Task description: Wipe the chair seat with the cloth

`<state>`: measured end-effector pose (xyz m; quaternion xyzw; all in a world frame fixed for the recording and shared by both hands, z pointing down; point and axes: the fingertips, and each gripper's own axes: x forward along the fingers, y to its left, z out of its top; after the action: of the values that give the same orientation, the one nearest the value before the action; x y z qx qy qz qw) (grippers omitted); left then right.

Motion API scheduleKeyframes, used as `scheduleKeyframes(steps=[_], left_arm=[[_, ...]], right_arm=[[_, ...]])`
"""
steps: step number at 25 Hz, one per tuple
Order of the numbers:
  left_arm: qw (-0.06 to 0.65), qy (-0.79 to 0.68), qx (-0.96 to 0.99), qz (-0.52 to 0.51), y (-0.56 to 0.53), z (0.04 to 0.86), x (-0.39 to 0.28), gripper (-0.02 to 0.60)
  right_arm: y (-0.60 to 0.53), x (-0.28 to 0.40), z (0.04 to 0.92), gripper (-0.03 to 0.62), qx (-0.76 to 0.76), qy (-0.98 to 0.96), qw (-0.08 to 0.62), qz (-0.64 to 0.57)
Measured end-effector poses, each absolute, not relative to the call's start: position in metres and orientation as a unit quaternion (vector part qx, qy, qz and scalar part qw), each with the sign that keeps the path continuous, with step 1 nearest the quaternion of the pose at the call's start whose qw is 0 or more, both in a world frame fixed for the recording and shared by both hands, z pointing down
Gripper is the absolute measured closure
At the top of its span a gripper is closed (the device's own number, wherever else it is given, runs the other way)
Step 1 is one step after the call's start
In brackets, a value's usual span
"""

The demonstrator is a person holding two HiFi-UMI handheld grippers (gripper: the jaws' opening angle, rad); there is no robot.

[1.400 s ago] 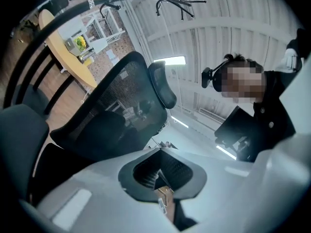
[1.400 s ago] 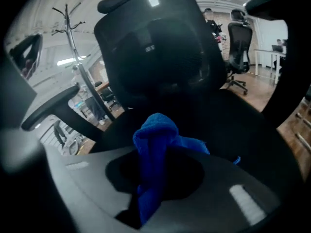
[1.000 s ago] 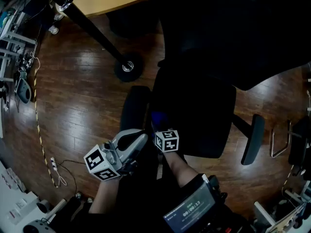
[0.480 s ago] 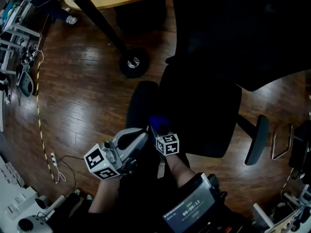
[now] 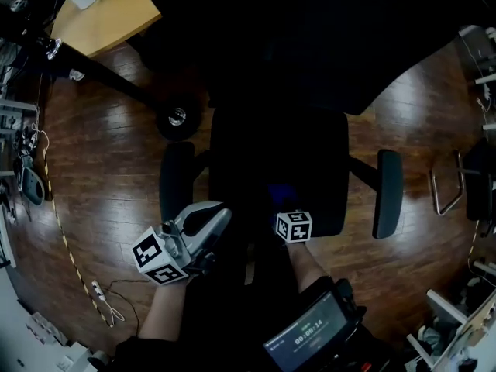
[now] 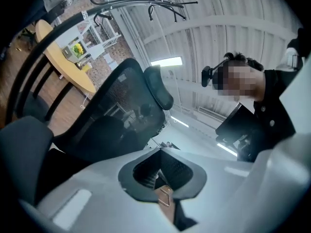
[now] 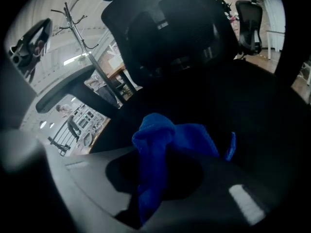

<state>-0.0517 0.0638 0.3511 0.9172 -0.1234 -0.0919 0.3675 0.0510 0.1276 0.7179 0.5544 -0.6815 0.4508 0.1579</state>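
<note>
A black office chair stands in the middle of the head view, its seat (image 5: 310, 157) dark between two armrests (image 5: 173, 183). My right gripper (image 5: 284, 208) is over the seat's front part, shut on a blue cloth (image 5: 280, 195). In the right gripper view the cloth (image 7: 160, 140) bunches between the jaws of the right gripper (image 7: 154, 171), with the seat (image 7: 252, 110) and backrest (image 7: 170, 28) beyond. My left gripper (image 5: 215, 217) hovers by the seat's front left corner, tilted upward. In its own view the left gripper (image 6: 160, 155) is shut with nothing in it.
A dark wood floor (image 5: 101, 177) surrounds the chair. A wooden table (image 5: 105, 18) is at the upper left, and a dark pole runs to a round base (image 5: 177, 116). A cable (image 5: 66, 242) runs along the left. A metal frame (image 5: 443, 196) stands at the right.
The head view has swung, so the chair now sits centred. My right gripper has moved right with the cloth, over the seat's front. The left gripper has barely moved.
</note>
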Motion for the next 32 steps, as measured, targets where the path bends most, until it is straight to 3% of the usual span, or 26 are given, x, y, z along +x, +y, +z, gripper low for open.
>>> scheduleKeyframes(steps=[9,20,22,26,32], left_arm=[[0.374,-0.038,0.924,-0.070,0.063,0.342,0.030,0.578],[0.349,-0.031,0.934,-0.074,0.059,0.315,0.052,0.580],[0.332,-0.034,0.939,-0.086,0.053,0.289,0.047,0.580],[0.313,-0.036,0.940,-0.127,0.045,0.223,0.024,0.580],[0.264,-0.039,0.946,-0.183,0.043,0.147,-0.004,0.579]], right_arm=[[0.165,0.214,0.688,0.536,0.664,-0.591,0.129,0.440],[0.152,0.218,0.662,0.536,0.626,-0.629,0.099,0.451],[0.133,0.193,0.608,0.536,0.602,-0.679,0.049,0.418],[0.111,0.145,0.445,0.536,0.560,-0.744,-0.116,0.346],[0.102,0.147,0.221,0.536,0.459,-0.825,-0.269,0.190]])
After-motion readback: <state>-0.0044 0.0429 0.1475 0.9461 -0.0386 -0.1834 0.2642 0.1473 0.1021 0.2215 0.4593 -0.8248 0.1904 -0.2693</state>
